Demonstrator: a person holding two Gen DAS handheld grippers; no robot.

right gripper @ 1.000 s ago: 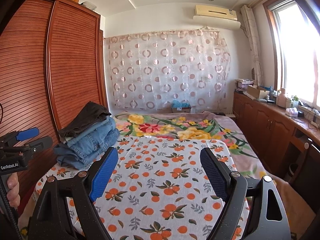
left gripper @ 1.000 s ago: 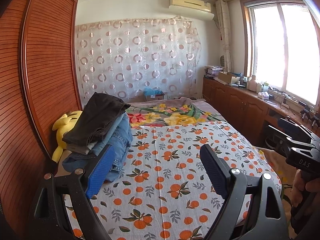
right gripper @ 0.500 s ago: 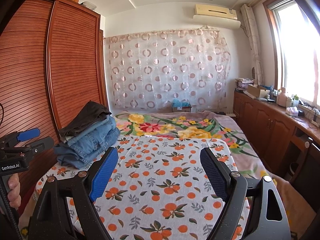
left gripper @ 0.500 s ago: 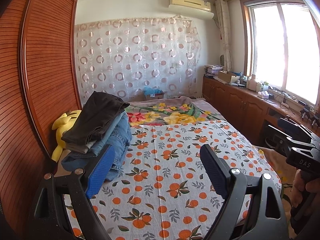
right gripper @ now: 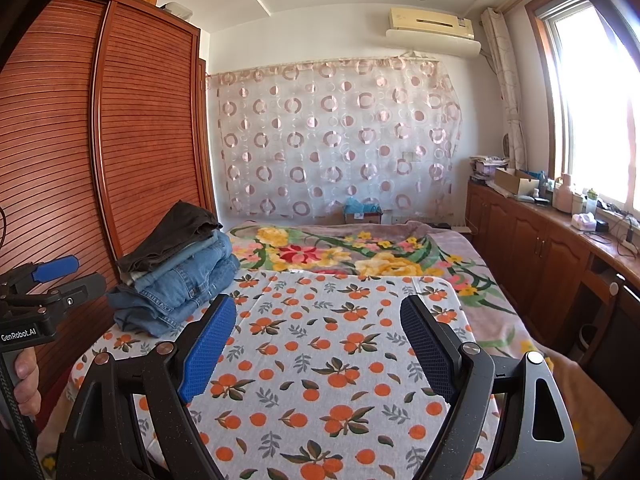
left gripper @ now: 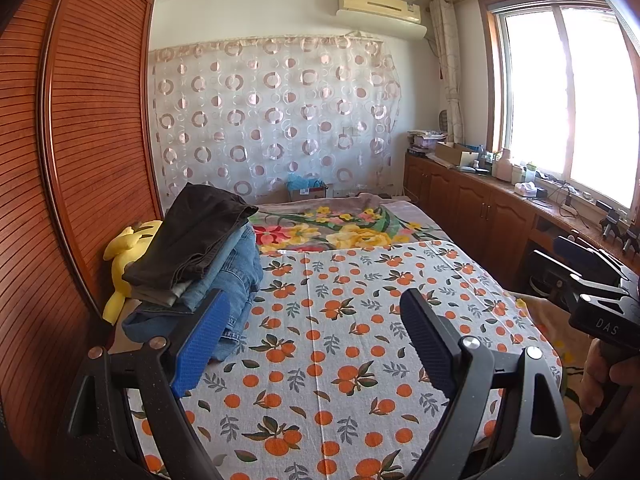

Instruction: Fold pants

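Observation:
A stack of folded pants (left gripper: 200, 264) lies at the left side of the bed, dark brown pants on top of several blue jeans; it also shows in the right wrist view (right gripper: 176, 272). My left gripper (left gripper: 312, 320) is open and empty, held above the orange-print sheet (left gripper: 340, 340), just right of the stack. My right gripper (right gripper: 318, 328) is open and empty above the same sheet (right gripper: 320, 360). Each gripper shows at the edge of the other's view, the right one (left gripper: 592, 292) and the left one (right gripper: 44, 296).
A wooden slatted wardrobe (left gripper: 80, 160) stands close along the left of the bed. A yellow plush toy (left gripper: 124, 256) lies behind the stack. A floral blanket (right gripper: 360, 252) covers the far half of the bed. Wooden cabinets (right gripper: 540, 248) with clutter run under the window on the right.

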